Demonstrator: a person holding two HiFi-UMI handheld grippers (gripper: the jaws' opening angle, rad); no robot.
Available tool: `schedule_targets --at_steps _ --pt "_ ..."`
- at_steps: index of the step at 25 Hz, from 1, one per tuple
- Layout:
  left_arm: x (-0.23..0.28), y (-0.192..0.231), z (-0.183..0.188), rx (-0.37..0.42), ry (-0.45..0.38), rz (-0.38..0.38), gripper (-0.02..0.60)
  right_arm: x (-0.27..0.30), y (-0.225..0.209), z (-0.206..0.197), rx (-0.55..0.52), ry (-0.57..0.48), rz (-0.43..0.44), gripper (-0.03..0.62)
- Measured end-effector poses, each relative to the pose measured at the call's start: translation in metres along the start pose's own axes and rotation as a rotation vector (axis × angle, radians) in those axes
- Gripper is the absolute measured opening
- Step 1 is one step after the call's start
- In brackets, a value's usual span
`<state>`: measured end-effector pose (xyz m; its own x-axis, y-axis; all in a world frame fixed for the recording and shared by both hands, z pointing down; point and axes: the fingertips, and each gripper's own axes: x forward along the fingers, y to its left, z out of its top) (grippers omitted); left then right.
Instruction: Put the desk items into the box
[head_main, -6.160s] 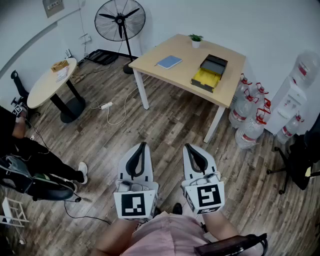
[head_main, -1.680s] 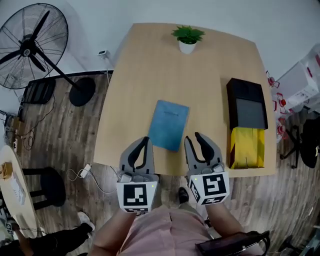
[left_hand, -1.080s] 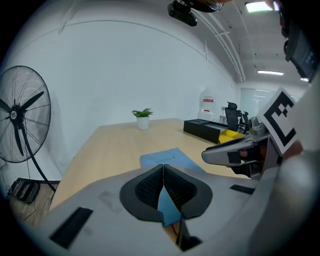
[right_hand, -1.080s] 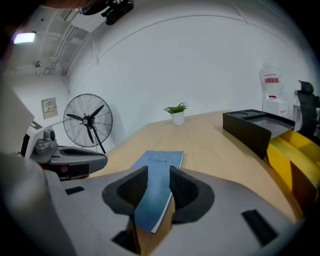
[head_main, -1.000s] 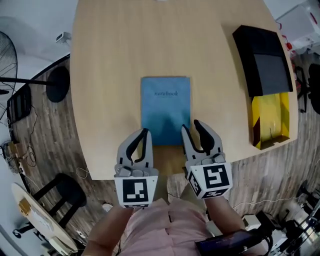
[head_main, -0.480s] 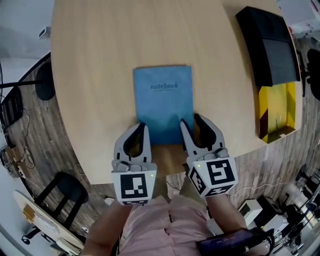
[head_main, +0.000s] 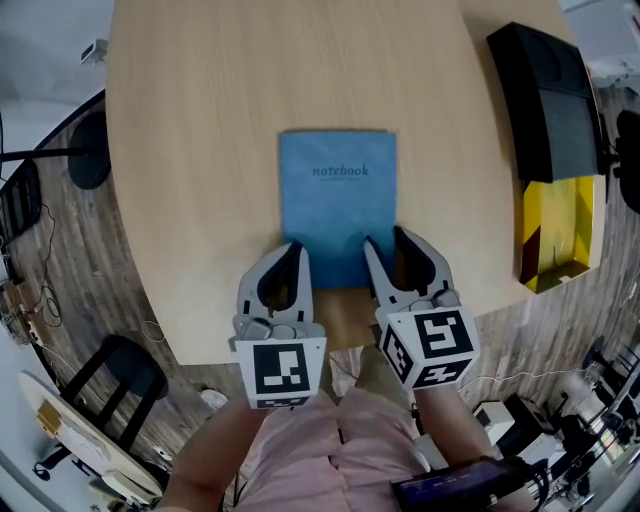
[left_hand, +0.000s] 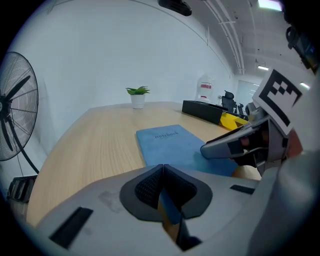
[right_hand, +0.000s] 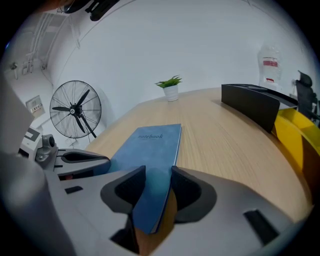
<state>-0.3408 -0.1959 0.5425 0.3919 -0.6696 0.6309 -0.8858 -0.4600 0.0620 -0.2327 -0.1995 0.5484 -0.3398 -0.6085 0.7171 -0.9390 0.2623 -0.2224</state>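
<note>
A blue notebook (head_main: 338, 205) lies flat on the light wooden table (head_main: 200, 150), also seen as the notebook (left_hand: 170, 142) and the notebook (right_hand: 152, 145) in the gripper views. My left gripper (head_main: 295, 250) is shut and empty, its tips over the notebook's near left corner. My right gripper (head_main: 385, 240) is open, its jaws hovering over the near right corner, the cover's right edge showing in the gap. A box stands at the table's right edge: a black part (head_main: 550, 100) and a yellow open part (head_main: 555, 225).
A small potted plant (right_hand: 170, 87) stands at the table's far end. A floor fan (right_hand: 75, 110) stands left of the table. The table's near edge (head_main: 330, 340) runs just under both grippers. A black stool (head_main: 110, 365) is on the wooden floor at lower left.
The person walked across the room to the table. Both grippers came up to the notebook's near edge; in the last half second they barely moved, and the jaws look the same.
</note>
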Motion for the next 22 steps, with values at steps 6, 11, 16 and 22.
schedule_targets --at_steps 6,11,16,22 --pt "0.001 0.000 -0.001 0.020 0.008 0.004 0.012 0.000 0.000 0.000 -0.002 0.005 -0.015 0.161" --pt "0.001 -0.001 0.000 0.029 0.006 0.018 0.012 -0.001 0.000 0.000 -0.008 0.007 -0.018 0.158" --pt "-0.003 -0.006 -0.005 0.027 0.010 0.001 0.012 -0.005 0.000 -0.005 -0.011 0.013 -0.020 0.159" --pt "-0.011 -0.016 -0.012 0.038 0.022 -0.002 0.012 -0.015 0.000 -0.015 -0.020 0.024 -0.015 0.158"
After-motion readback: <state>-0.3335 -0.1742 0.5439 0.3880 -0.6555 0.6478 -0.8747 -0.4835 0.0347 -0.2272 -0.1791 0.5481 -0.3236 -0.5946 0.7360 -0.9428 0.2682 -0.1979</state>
